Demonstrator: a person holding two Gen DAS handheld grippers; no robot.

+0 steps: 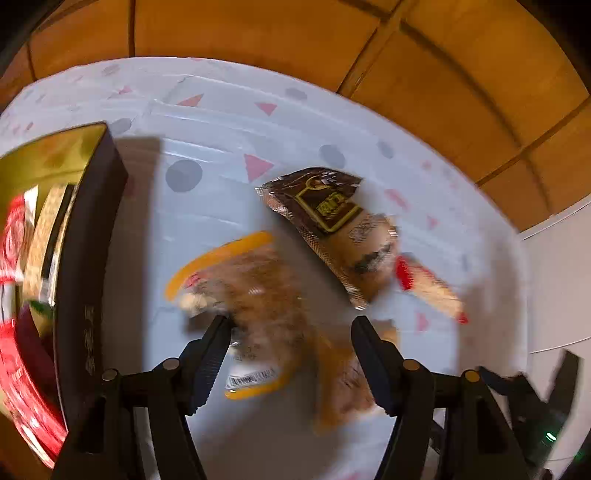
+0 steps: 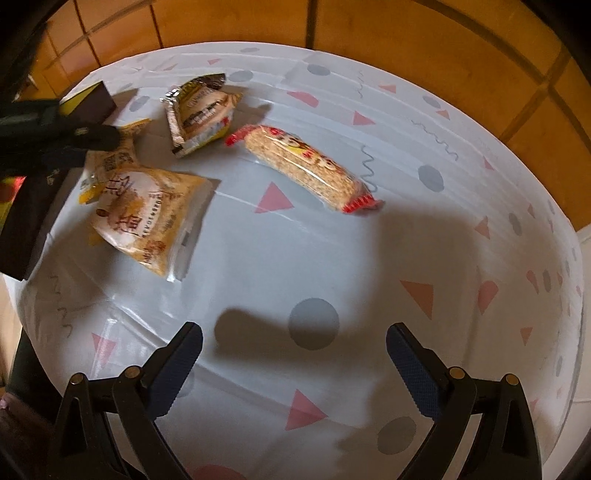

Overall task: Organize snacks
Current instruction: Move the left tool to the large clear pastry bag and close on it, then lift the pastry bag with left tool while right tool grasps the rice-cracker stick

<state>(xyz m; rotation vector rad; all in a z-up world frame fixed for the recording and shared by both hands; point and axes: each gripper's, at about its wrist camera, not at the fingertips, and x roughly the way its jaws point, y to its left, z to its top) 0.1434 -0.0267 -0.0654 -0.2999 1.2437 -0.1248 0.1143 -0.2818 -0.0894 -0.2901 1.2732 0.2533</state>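
My left gripper [image 1: 291,326] is open, low over two yellow-brown snack packets [image 1: 255,295] that lie blurred between and under its fingers. A brown foil packet [image 1: 332,225] and a red-ended cracker bar [image 1: 432,288] lie beyond it. A dark box [image 1: 88,258] with a gold lining holds red and tan snacks at the left. In the right wrist view, my right gripper [image 2: 295,354] is open and empty above bare tablecloth. The yellow packets [image 2: 147,214], the brown foil packet [image 2: 199,114] and the cracker bar [image 2: 303,170] lie far ahead of it. The left gripper [image 2: 55,136] reaches over the yellow packets.
The table wears a white cloth [image 2: 332,258] with pink triangles and grey dots. An orange tiled floor [image 2: 406,29] lies past the table's far edge. The dark box [image 2: 29,206] stands at the table's left edge. A white wall [image 1: 557,277] is at right.
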